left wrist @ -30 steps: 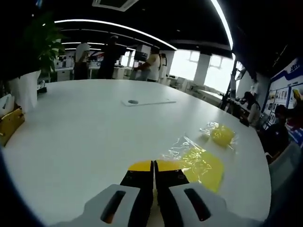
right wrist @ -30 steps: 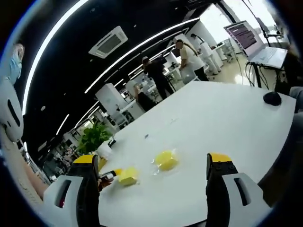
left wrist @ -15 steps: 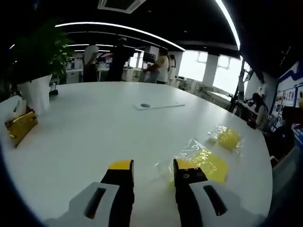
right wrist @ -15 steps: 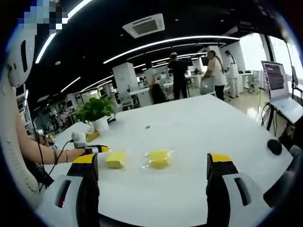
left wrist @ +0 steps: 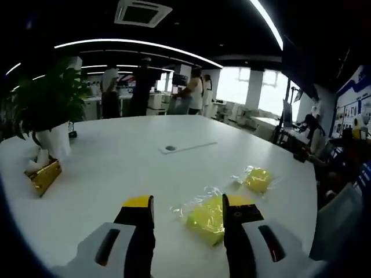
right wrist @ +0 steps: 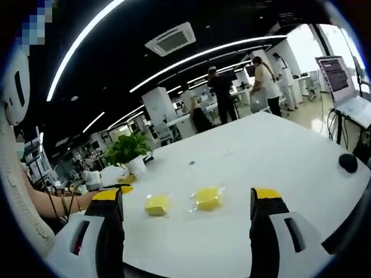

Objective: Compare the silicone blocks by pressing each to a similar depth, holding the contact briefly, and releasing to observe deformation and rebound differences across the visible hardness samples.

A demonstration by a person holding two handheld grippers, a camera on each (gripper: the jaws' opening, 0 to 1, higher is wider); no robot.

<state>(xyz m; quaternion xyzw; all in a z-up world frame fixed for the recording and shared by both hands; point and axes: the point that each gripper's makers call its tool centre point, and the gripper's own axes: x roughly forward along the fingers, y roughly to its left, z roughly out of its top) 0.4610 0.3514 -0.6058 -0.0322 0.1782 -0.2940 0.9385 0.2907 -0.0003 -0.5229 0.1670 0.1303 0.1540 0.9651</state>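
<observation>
Left claw [left wrist: 188,215] spread, nothing pinched | near silicone block [left wrist: 207,215] on table [left wrist: 116,162] sits between its jaws, toward 1 o'clock | far block [left wrist: 258,178] at 2 o'clock | right claw [right wrist: 188,209] spread wide, well back | left nearer.

left gripper [left wrist: 188,211]: fingers apart, nothing held | right gripper [right wrist: 188,200]: fingers wide apart, nothing held

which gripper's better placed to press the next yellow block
Left, probably. The left gripper has open jaws with the near block just ahead, partly between them. In the right gripper view, both blocks lie farther out on the table beyond the open right gripper.
</observation>
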